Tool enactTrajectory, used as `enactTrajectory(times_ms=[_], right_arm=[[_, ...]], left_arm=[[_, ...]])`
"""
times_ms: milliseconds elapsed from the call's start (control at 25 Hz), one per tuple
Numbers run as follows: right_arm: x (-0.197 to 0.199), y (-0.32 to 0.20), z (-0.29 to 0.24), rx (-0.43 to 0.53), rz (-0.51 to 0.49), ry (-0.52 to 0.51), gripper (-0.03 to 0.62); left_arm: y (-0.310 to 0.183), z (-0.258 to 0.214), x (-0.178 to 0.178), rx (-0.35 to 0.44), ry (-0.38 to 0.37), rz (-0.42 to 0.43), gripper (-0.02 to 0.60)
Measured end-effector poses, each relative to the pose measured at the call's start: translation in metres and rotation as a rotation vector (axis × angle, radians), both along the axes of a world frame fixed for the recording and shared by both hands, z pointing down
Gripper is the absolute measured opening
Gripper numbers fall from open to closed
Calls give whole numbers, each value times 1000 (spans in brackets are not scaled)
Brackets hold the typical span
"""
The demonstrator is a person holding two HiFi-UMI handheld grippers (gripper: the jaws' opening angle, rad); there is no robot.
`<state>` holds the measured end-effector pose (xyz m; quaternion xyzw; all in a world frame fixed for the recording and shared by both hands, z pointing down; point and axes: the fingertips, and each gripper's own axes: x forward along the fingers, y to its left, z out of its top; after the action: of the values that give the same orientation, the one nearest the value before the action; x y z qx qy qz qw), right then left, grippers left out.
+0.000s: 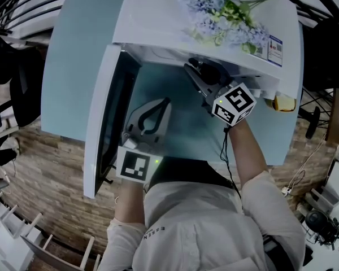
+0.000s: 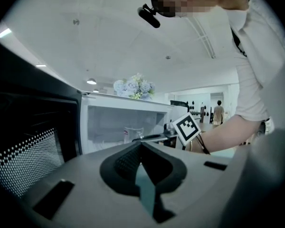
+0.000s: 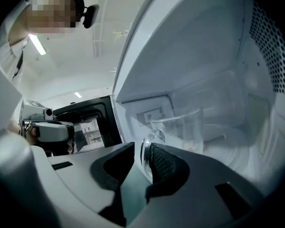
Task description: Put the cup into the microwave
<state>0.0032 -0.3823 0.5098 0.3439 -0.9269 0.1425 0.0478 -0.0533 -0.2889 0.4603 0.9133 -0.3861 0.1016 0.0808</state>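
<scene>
A clear glass cup (image 3: 185, 127) stands inside the white microwave (image 3: 204, 56), on its floor. My right gripper (image 3: 141, 148) reaches into the cavity, its jaws either side of the cup's handle (image 3: 145, 152) with a gap on the left side, so it is open. In the head view the right gripper (image 1: 193, 69) goes in under the microwave's top (image 1: 158, 16), which hides the cup. My left gripper (image 1: 165, 101) is shut and empty, in front of the opening. From the left gripper (image 2: 141, 144) I see the cup (image 2: 133, 133) in the cavity.
The microwave door (image 1: 110, 112) hangs open to the left, close beside my left gripper. A bunch of pale flowers (image 1: 223, 13) lies on the microwave's top. The microwave sits on a light blue table (image 1: 73, 66). A small yellow object (image 1: 283, 102) lies at the right.
</scene>
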Motion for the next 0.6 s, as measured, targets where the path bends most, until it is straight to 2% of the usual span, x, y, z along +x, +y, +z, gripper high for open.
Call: enactTrajectory(times_ms=[80, 200, 400, 600], right_arm=[[2, 2, 7, -11, -23, 6, 115], [5, 2, 9, -2, -11, 5, 118], [15, 0, 9, 10, 63, 7, 118], [39, 1, 5, 7, 180, 0, 118]], left_arm=[[1, 2, 0, -5, 4, 0, 0], [0, 4, -1, -18, 11, -4, 0], [-2, 9, -2, -21, 3, 1, 0], [-3, 10, 4, -26, 14, 9, 0]])
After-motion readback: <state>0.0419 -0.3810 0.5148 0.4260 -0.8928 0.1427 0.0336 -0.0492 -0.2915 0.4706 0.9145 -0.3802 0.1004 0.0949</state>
